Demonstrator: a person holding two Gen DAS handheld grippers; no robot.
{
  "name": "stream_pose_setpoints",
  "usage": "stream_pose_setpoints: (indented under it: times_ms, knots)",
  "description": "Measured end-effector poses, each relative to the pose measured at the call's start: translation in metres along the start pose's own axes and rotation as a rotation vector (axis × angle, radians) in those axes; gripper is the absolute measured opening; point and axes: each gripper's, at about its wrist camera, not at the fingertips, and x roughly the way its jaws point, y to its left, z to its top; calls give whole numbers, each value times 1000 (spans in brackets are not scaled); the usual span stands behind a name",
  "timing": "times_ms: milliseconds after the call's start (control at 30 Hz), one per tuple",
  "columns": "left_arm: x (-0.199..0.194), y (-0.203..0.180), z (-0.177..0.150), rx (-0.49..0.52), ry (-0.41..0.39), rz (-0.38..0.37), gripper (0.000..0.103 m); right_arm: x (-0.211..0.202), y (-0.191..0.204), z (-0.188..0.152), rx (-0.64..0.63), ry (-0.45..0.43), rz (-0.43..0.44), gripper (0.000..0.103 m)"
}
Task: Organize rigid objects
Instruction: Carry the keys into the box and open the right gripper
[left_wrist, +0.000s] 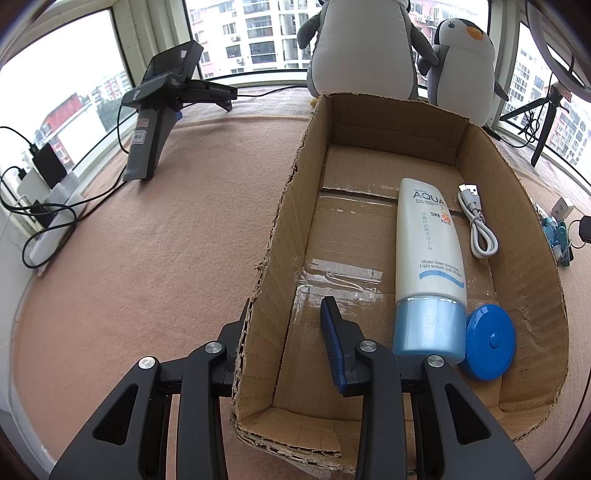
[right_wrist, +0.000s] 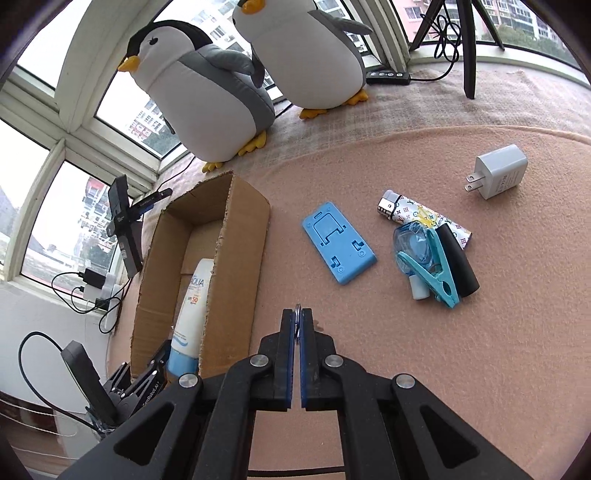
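An open cardboard box (left_wrist: 532, 236) holds a white and blue sunscreen tube (left_wrist: 428, 254), a white USB cable (left_wrist: 478, 225) and a round blue tape measure (left_wrist: 489, 341). My left gripper (left_wrist: 286, 310) is shut on the box's left wall, one finger outside and the blue-padded finger inside. My right gripper (right_wrist: 297, 314) is shut above the pink cloth to the right of the box (right_wrist: 236, 258), pinching a small thin metal ring (right_wrist: 297, 307) that peeks out at the fingertips. A blue phone stand (right_wrist: 338, 245) lies just beyond it.
On the cloth to the right lie a patterned lighter (right_wrist: 424, 216), a teal clothes peg (right_wrist: 432, 271), a correction tape (right_wrist: 412, 247), a black cylinder (right_wrist: 458, 264) and a white charger plug (right_wrist: 498, 171). Two plush penguins (right_wrist: 229, 92) and a tripod (right_wrist: 469, 44) stand at the window.
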Motion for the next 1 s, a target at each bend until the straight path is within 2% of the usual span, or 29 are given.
stream_pose_setpoints:
  times_ms: [267, 400, 533, 700, 1000]
  knots:
    - [0, 0, 1, -1, -1, 0, 32, -19, 62, 3, -144, -43, 55, 2]
    - [1, 0, 1, -1, -1, -1, 32, -11, 91, -1, -225, -19, 76, 2]
    - [1, 0, 1, -1, -1, -1, 32, 6, 115, -8, -312, 11, 51, 2]
    - [1, -1, 3, -4, -2, -2, 32, 27, 127, -15, -370, 54, 20, 2]
    - [1, 0, 2, -4, -2, -2, 32, 43, 132, -21, -432, 63, -42, 2]
